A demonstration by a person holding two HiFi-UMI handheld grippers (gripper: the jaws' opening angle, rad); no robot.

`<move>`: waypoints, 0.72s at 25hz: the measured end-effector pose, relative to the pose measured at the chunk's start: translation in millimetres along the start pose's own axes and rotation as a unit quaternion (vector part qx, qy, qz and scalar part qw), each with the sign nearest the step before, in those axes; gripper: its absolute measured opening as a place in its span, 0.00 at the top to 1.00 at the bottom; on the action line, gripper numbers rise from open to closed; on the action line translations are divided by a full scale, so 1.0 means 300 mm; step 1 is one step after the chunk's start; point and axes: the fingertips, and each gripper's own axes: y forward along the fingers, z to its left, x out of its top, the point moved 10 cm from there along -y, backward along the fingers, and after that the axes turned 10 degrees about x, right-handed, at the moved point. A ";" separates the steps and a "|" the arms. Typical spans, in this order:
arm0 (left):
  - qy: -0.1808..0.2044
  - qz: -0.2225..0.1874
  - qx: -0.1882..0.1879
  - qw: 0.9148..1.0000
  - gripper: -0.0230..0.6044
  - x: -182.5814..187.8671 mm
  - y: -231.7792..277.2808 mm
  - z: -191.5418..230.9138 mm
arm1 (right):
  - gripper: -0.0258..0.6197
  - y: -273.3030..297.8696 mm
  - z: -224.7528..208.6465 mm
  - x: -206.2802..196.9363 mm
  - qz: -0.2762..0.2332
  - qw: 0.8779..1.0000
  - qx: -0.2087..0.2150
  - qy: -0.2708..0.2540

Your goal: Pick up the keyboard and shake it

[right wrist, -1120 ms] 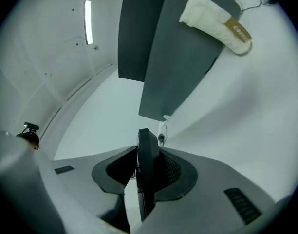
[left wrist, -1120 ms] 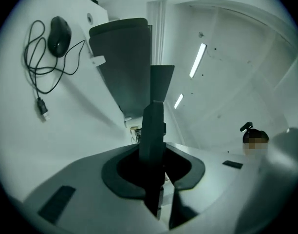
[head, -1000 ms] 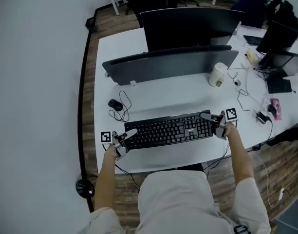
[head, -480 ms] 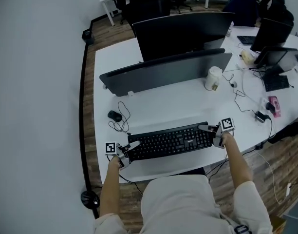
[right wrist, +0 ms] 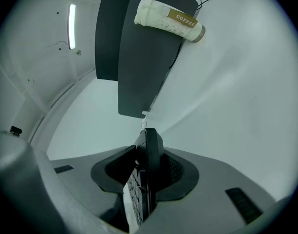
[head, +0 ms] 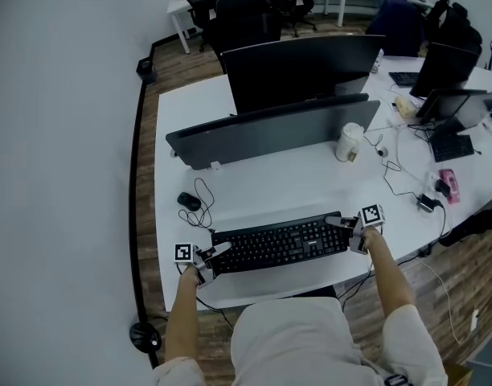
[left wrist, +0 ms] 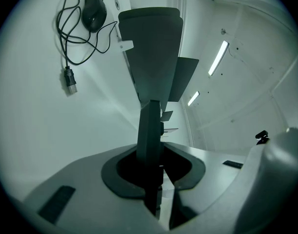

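A black keyboard (head: 278, 245) stretches across the white desk (head: 254, 175) near its front edge; I cannot tell whether it rests on the desk or hangs just above it. My left gripper (head: 213, 256) is shut on its left end, and the left gripper view shows that end edge-on (left wrist: 149, 126) between the jaws (left wrist: 154, 156). My right gripper (head: 347, 229) is at the right end. Its jaws (right wrist: 145, 160) are opening slightly, with the keyboard's edge (right wrist: 153, 143) still between them and the pads still touching it.
A black wired mouse (head: 189, 202) with a coiled cable lies behind the keyboard's left end. A paper coffee cup (head: 348, 142) stands at the back right beside the dark monitors (head: 302, 67). Cables and small devices (head: 429, 202) crowd the desk's right side.
The head view has shifted, so the desk and keyboard sit lower in the picture. Both grippers stay at the keyboard's ends, and the keyboard keeps its place relative to the mouse.
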 end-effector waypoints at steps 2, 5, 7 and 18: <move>0.000 0.001 0.001 1.000 0.78 -0.001 -0.002 0.010 | 0.72 -0.001 -0.004 0.000 0.001 1.000 -0.004 -0.005; -0.016 0.002 -0.010 1.000 0.79 -0.003 0.008 0.010 | 0.71 -0.003 -0.006 0.003 0.002 1.000 -0.011 -0.010; -0.011 0.004 -0.007 1.000 0.79 0.001 0.013 0.021 | 0.71 -0.003 -0.005 0.000 0.001 1.000 -0.006 -0.005; -0.008 0.002 0.004 1.000 0.79 -0.008 0.009 0.049 | 0.71 -0.010 -0.017 -0.018 -0.001 1.000 -0.006 -0.002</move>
